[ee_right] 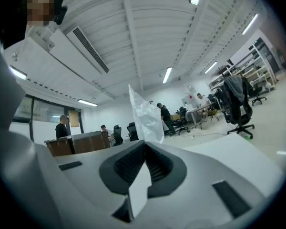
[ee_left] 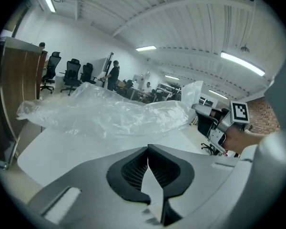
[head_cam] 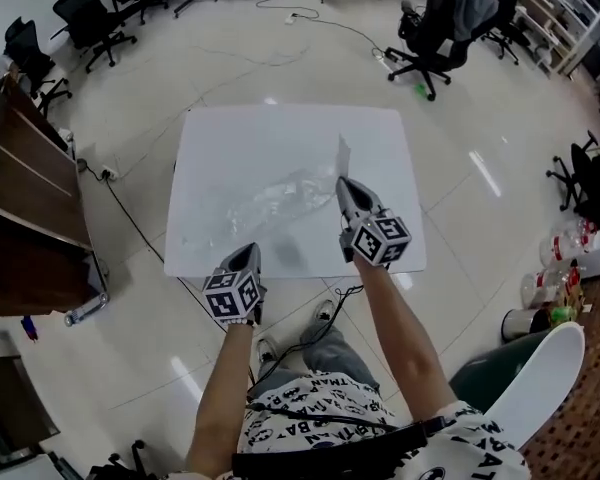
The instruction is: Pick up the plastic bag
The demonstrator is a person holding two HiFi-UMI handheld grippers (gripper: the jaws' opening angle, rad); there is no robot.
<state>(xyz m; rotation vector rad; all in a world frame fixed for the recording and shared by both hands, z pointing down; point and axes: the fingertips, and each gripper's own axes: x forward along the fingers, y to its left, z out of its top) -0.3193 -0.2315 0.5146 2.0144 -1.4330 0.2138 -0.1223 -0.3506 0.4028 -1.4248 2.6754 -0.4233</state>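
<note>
The white table (head_cam: pixel 205 148) is carrying the clear plastic bag (head_cam: pixel 275 203), which is lying crumpled near its middle. The right gripper (head_cam: pixel 344 186) is pinching the bag's right edge, and a corner is standing upright. The left gripper (head_cam: pixel 252 251) is hovering by the table's near edge, jaws pressed together on nothing.

The crumpled clear plastic bag (head_cam: pixel 270 203) is colourless on the plain white rectangular counter (head_cam: pixel 220 138). The grey left gripper (head_cam: pixel 251 249) and grey right gripper (head_cam: pixel 342 182) carry black-and-white square markers (head_cam: pixel 230 296). The glossy floor (head_cam: pixel 230 68) is cream.
</note>
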